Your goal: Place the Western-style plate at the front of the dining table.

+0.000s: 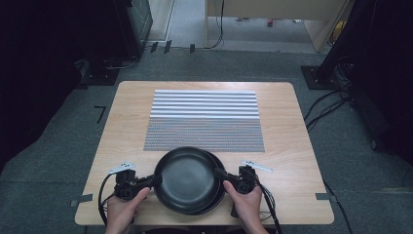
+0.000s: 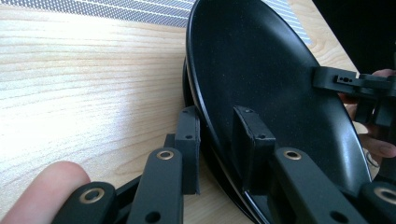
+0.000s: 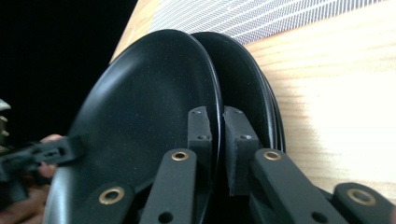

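Note:
A stack of black plates (image 1: 222, 189) sits near the table's front edge. The top plate (image 1: 187, 178) is shifted a little to the left of those under it. My left gripper (image 1: 152, 180) is shut on the top plate's left rim, and my right gripper (image 1: 220, 174) is shut on its right rim. In the left gripper view the jaws (image 2: 217, 117) straddle the rim of the top plate (image 2: 261, 70), one pad inside and one underneath. The right gripper view shows the same grip (image 3: 216, 115) on the top plate (image 3: 149, 107), with the lower plates (image 3: 245, 79) just behind.
A grey-and-white striped placemat (image 1: 204, 121) lies across the middle of the wooden table (image 1: 292, 146), just beyond the plates. Dark stands and cables line the carpeted floor around the table.

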`<action>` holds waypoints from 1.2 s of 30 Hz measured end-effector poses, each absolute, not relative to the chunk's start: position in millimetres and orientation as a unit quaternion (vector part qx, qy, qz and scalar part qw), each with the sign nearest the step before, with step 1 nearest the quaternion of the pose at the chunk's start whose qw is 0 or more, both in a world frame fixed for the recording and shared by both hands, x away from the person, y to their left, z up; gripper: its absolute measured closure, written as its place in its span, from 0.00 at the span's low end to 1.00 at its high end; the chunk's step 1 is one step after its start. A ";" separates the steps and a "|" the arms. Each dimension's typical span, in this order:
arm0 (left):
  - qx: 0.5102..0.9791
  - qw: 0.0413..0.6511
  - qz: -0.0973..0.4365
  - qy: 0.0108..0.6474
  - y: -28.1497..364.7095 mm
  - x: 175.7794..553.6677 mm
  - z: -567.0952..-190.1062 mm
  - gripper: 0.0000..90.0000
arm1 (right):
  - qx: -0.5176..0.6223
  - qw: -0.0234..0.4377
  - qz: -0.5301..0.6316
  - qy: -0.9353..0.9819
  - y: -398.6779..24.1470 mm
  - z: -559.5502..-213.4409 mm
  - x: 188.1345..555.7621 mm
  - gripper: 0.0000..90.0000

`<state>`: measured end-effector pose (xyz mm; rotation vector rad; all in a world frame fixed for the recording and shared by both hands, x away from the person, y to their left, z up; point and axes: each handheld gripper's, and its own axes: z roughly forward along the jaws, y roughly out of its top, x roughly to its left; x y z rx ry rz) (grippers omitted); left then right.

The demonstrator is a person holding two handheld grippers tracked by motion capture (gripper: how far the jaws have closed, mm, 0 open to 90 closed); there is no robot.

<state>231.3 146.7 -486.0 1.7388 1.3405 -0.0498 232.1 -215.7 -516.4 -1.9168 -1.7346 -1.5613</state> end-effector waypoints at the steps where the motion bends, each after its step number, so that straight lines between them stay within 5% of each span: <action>1: 0.704 0.456 -0.019 0.544 146.5 231.2 -486.1 0.81 | -0.638 0.071 -0.519 -0.565 -216.9 -517.7 232.5 0.94; 15: 0.704 0.454 -0.025 0.545 143.8 230.1 -485.9 0.82 | -0.650 0.113 -0.533 -0.529 -224.1 -521.3 234.4 0.95; 36: 0.690 0.474 -0.029 0.547 140.9 235.9 -470.4 0.82 | -0.644 0.105 -0.535 -0.537 -229.4 -492.5 241.9 0.95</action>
